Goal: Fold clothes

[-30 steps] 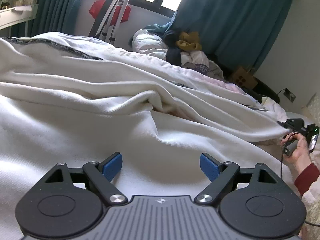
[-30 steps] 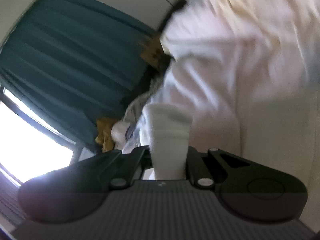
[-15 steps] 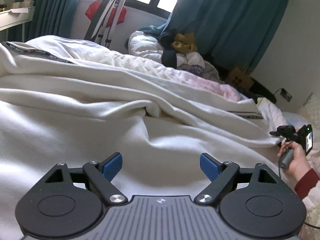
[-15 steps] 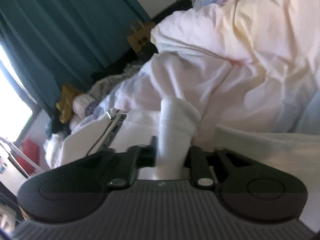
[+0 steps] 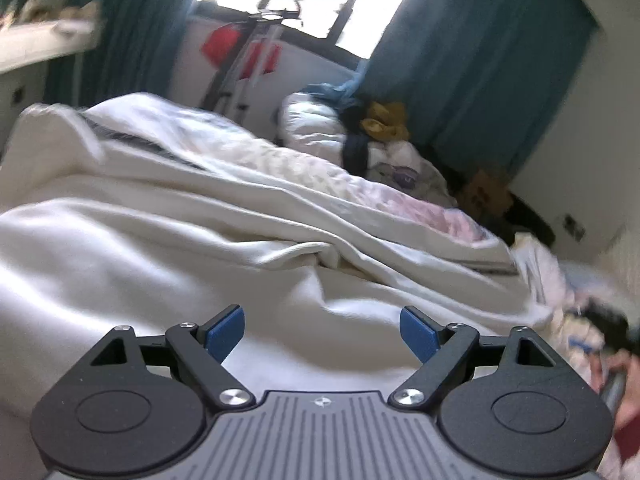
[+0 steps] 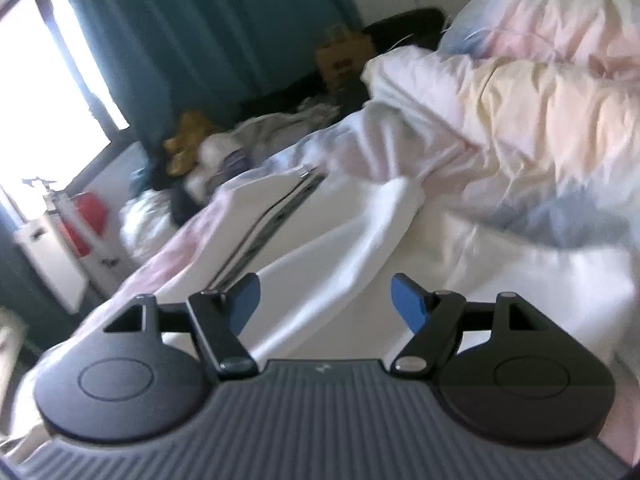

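A large white garment (image 5: 160, 264) lies spread in folds over the bed, with a dark trimmed edge at the far left. My left gripper (image 5: 322, 332) is open and empty, low over its near part. In the right wrist view the same white garment (image 6: 344, 240) lies below my right gripper (image 6: 326, 300), which is open and empty; a fold of white cloth with a dark striped edge runs away from it. The right gripper also shows in the left wrist view (image 5: 612, 328), blurred at the right edge, in a hand.
A pastel quilt (image 6: 540, 92) is bunched on the bed to the right. A pile of clothes (image 5: 376, 140) sits at the far end near teal curtains (image 5: 480, 60). A folded stand with red parts (image 5: 248, 56) leans under the window. A cardboard box (image 5: 484, 192) is by the wall.
My right gripper has opened and let go of the white cloth it held; the cloth now lies on the bed. The left gripper has tilted up slightly and stays open.
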Demonstrator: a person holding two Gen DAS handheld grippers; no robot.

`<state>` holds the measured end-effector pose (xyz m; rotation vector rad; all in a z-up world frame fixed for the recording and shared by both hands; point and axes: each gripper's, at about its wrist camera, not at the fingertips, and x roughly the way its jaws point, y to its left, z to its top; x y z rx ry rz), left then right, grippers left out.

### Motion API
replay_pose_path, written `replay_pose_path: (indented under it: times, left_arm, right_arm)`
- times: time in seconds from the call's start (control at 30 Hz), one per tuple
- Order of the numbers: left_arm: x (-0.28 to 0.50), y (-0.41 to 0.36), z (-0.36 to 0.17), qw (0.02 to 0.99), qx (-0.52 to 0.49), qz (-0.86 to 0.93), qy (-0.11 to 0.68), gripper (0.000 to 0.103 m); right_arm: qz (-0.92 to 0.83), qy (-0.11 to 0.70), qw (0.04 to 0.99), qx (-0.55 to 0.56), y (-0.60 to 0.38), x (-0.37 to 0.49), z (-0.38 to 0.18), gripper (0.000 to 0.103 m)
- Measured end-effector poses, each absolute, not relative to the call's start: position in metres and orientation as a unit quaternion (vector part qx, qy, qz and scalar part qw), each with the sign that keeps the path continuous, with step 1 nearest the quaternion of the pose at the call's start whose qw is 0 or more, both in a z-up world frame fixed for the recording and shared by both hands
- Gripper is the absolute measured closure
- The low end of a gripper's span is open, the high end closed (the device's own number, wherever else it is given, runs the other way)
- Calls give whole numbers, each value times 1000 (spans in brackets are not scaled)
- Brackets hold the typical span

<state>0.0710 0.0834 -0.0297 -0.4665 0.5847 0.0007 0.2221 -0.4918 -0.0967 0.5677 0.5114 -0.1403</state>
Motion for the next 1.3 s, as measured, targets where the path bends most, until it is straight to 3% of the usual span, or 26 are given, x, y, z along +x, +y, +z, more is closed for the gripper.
replay_pose_path:
  times: [0.13, 0.27, 0.47, 0.7, 0.87, 1.3]
  left_arm:
    - [39, 116, -22, 904, -293, 39, 310, 17]
    - [1, 152, -17, 860, -377, 65, 339, 16]
    - [-31, 186, -2, 814, -461, 91, 340, 12]
    - [-12, 223, -55, 733, -532, 92, 413, 12]
    - [3, 250, -96, 677, -609, 122, 395, 12]
    - [22, 263, -107, 674, -605, 165, 390, 26]
  right_arm:
    - [-65, 284, 914, 281, -493, 184, -87, 29]
    - [-88, 268, 898, 336, -515, 147, -81, 29]
    - [-175, 270, 849, 420, -561, 120, -108, 28]
    - [-268, 240, 766, 532, -600, 96, -149, 28]
    - [-270, 251, 745, 557, -606, 103, -170, 27]
    - [-241, 250, 779, 523, -583, 165, -188, 28]
